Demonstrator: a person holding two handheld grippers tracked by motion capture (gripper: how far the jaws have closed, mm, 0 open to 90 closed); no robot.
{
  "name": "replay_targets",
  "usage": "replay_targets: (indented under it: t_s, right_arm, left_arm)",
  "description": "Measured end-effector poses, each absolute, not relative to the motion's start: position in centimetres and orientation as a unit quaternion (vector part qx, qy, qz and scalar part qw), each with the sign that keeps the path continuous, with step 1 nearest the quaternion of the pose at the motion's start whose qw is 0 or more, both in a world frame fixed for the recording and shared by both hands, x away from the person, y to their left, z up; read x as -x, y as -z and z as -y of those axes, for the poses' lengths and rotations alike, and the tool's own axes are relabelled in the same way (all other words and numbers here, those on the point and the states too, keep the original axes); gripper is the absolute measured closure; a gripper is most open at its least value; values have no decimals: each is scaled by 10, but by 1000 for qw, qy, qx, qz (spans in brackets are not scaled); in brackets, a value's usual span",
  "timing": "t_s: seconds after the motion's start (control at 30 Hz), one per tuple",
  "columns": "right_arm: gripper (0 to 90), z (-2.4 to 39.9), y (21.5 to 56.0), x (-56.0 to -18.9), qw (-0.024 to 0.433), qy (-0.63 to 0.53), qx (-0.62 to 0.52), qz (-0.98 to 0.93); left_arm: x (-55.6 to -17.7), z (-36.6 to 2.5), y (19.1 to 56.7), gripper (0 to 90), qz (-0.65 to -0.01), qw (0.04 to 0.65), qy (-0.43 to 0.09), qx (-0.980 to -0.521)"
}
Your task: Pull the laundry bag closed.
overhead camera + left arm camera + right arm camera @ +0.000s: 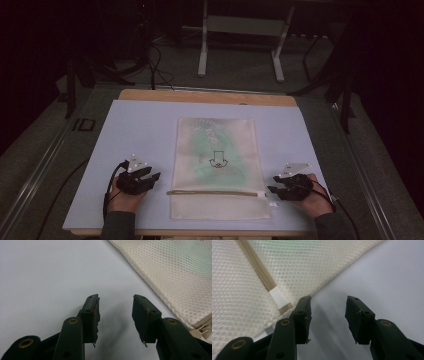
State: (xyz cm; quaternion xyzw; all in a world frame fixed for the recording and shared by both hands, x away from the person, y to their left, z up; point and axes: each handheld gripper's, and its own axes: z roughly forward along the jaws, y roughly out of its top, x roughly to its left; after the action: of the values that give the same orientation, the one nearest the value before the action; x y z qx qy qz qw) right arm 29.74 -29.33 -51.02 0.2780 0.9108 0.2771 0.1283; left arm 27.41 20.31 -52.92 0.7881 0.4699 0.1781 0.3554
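Observation:
A cream mesh laundry bag [217, 165] lies flat in the middle of the pale table cover, with something green showing through it and a tan zipper [215, 192] across its near end. My left gripper [152, 178] rests on the cover just left of the bag, jaws open and empty. In the left gripper view the bag's mesh [175, 272] lies to the upper right of my left gripper [115, 298]. My right gripper [272, 184] sits open at the bag's right edge by the zipper end. The right gripper view shows the zipper [259, 267] and its white end tab [278, 296] just left of my right gripper [328, 300].
The pale cover [135, 130] lies on a wooden tabletop [200, 96]. Beyond the table stand a white metal frame [240, 30] and dark cables [150, 65] on the grey floor. A small black item [85, 124] lies off the table's left side.

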Motion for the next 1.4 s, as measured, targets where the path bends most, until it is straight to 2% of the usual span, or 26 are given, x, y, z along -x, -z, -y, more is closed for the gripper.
replay_targets:
  t_s: [0.03,0.1,0.67,1.07,1.17,1.27,1.4]
  right_arm:
    - [505,291,509,-297,129,-272,-275,-913]
    - [466,288,507,-296,134,-271,-273,-913]
    - [437,263,494,-296,119,-266,-230,-928]
    - [467,244,490,-300,115,-252,-203,-939]
    - [489,240,491,-301,108,-252,-196,-942]
    - [551,237,491,-301,103,-250,-188,-944]
    - [570,231,490,-301,100,-248,-179,-947]
  left_arm:
    - [-274,-203,530,564,-468,358,-172,-789]
    - [-274,-203,530,567,-465,359,-169,-791]
    - [-273,-202,529,567,-461,359,-167,-794]
    - [-272,-199,528,555,-452,356,-173,-800]
    - [-271,-198,527,555,-448,358,-173,-801]
    - [-271,-197,527,556,-446,358,-173,-802]
    - [-270,-196,527,557,-441,361,-173,-803]
